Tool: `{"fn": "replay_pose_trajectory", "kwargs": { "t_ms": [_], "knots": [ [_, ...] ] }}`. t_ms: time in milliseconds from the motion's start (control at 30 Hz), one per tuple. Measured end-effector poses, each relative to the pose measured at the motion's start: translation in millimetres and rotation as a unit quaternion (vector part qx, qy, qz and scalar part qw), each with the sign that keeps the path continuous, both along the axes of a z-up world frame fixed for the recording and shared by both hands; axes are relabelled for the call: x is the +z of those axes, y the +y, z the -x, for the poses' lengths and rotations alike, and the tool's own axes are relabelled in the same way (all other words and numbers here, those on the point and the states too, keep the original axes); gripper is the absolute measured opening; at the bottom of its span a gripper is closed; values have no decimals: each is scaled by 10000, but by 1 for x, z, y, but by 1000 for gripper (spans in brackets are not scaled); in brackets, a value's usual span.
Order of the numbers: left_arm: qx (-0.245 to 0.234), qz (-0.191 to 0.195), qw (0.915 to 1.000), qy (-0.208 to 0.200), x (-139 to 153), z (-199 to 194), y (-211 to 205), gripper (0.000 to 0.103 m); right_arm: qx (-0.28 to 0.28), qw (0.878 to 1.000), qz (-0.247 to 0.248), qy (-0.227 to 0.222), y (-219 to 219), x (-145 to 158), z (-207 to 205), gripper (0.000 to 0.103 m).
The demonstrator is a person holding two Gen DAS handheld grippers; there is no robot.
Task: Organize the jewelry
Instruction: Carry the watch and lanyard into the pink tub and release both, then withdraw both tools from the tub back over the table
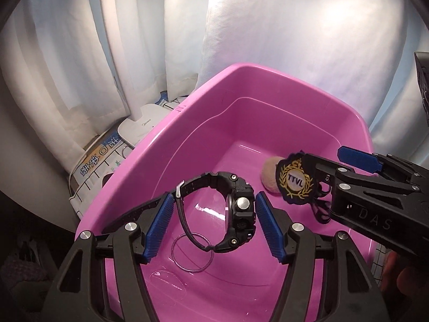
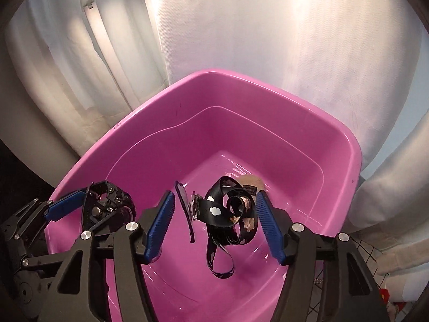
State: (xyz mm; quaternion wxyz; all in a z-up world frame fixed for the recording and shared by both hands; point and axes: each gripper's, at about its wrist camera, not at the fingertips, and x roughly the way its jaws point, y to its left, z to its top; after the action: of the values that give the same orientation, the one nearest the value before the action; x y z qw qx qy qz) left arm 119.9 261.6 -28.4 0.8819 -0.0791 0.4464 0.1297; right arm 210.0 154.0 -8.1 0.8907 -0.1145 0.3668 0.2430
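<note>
A pink plastic tub [image 1: 150, 158] fills both views. My left gripper [image 1: 214, 222] is open above it; a black digital watch [image 1: 236, 212] hangs between the spread blue pads, touching or near the right pad. A thin ring bracelet [image 1: 191, 252] and a beige pom-pom [image 1: 270, 171] lie on the tub floor. My right gripper [image 2: 214, 225] is open over the tub; a black "TTVL" badge [image 1: 295, 182] on a black cartoon-print lanyard [image 2: 230, 214] sits between its pads, seemingly falling or loose. The left gripper and watch [image 2: 107, 209] show at left in the right wrist view.
A white lamp base [image 1: 139, 128] and a printed box [image 1: 99, 161] stand left of the tub. White curtains [image 1: 80, 53] hang behind. A grid-patterned cloth [image 2: 372, 257] lies at the right edge.
</note>
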Motion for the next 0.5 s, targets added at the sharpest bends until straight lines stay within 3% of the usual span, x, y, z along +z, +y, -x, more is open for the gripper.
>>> {"fn": "replay_pose_trajectory", "kwargs": {
  "t_ms": [100, 333, 500],
  "knots": [
    [6, -70, 9999, -99, 5, 0, 0, 80, -122, 9999, 35, 15, -1, 3, -4, 62],
    [82, 8, 9998, -192, 15, 5, 3, 85, -354, 9993, -116, -50, -19, 13, 0, 62],
    [67, -53, 9990, -447, 31, 24, -10, 86, -428, 9981, -301, -317, -36, 26, 31, 62]
  ]
}}
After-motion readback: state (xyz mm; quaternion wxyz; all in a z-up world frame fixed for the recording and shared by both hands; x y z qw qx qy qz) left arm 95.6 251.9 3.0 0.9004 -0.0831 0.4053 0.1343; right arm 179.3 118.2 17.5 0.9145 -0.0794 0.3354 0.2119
